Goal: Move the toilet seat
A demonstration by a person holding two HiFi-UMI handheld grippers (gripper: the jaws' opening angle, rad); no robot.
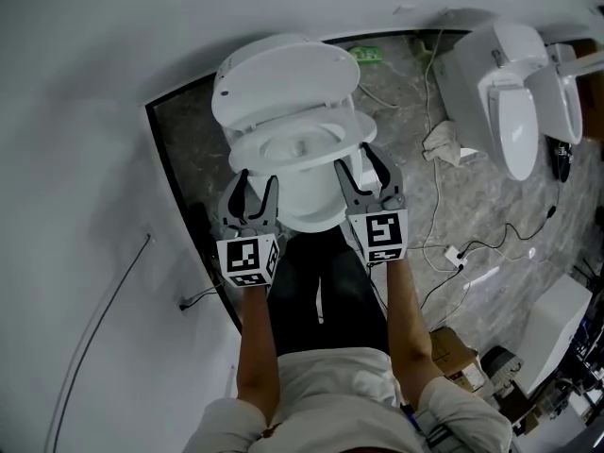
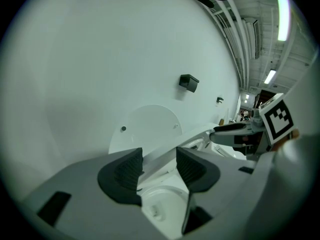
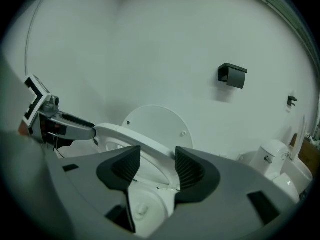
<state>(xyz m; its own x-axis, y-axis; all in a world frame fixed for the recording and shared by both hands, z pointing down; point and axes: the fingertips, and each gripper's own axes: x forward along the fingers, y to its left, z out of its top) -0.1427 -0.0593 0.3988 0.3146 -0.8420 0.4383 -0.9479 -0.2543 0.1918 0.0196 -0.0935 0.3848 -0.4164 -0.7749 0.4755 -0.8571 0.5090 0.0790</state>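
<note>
A white toilet stands against the wall with its round lid raised. The toilet seat is held tilted a little above the bowl rim. My left gripper is shut on the seat's left side and my right gripper on its right side. In the left gripper view the seat runs between the ribbed pads, with the lid behind. In the right gripper view the seat crosses between the pads in the same way, above the open bowl.
A second toilet stands at the right on the marbled floor, with a crumpled cloth and several cables between the two. White wall lies left. A black box is on the wall. White appliances sit lower right.
</note>
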